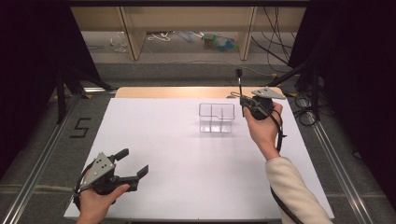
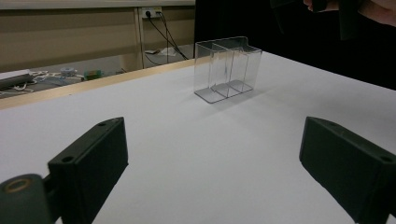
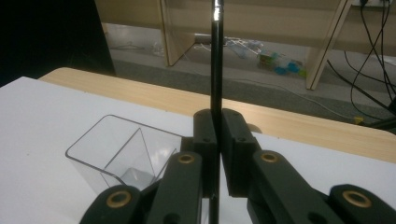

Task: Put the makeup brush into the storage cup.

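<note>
White table top; wooden shelf legs; floor cables.

Clear divided container toward the table's far edge, right of centre. Just right of it, right gripper with thin rod upright. Left gripper near the near left corner, well apart.

Table cover: plain white; bare light-wood strip at the 12 o'clock edge. Divided container: clear, colourless. Slim rod: black. Both grippers, left and right: black, each carrying a grey plate. Sleeve: cream.
</note>
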`<state>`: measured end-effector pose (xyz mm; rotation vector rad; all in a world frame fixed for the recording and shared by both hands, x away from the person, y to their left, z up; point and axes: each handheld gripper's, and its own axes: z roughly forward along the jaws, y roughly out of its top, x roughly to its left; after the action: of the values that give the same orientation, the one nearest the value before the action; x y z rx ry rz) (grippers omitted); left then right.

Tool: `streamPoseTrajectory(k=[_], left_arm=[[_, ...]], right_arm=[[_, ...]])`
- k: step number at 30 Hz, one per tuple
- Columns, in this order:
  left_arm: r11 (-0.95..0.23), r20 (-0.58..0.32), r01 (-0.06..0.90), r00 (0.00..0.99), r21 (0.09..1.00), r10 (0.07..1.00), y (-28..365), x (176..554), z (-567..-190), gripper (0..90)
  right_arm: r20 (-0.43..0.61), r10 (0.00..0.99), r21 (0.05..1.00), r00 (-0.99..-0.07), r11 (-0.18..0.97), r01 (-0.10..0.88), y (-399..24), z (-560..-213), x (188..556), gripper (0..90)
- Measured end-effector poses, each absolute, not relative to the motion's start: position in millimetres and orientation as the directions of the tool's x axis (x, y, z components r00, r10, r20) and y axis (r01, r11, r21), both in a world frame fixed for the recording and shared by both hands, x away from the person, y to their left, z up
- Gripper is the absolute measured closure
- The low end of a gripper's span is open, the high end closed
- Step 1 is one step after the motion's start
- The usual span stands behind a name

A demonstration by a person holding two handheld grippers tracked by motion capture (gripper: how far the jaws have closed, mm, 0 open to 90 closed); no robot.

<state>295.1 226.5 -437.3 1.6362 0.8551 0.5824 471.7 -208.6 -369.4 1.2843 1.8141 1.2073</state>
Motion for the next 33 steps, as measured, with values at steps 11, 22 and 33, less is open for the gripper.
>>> streamPoseTrajectory(k=[11, 22, 33], left_arm=[[-0.093, -0.067, 0.225, 0.613, 0.970, 0.788, 226.6, 295.1, -437.4, 7.6], [-0.095, -0.065, 0.225, 0.613, 0.970, 0.788, 226.9, 295.0, -437.4, 7.7], [-0.098, -0.062, 0.225, 0.612, 0.969, 0.788, 227.1, 294.7, -437.4, 7.6]], right_arm=[[0.020, 0.934, 0.924, -0.357, 0.119, 0.365, -204.1, -367.4, 473.1, 85.7], [0.012, 0.930, 0.932, -0.368, 0.123, 0.341, -199.8, -365.1, 474.4, 85.8], [0.005, 0.927, 0.938, -0.376, 0.126, 0.324, -198.9, -364.3, 475.2, 85.8]])
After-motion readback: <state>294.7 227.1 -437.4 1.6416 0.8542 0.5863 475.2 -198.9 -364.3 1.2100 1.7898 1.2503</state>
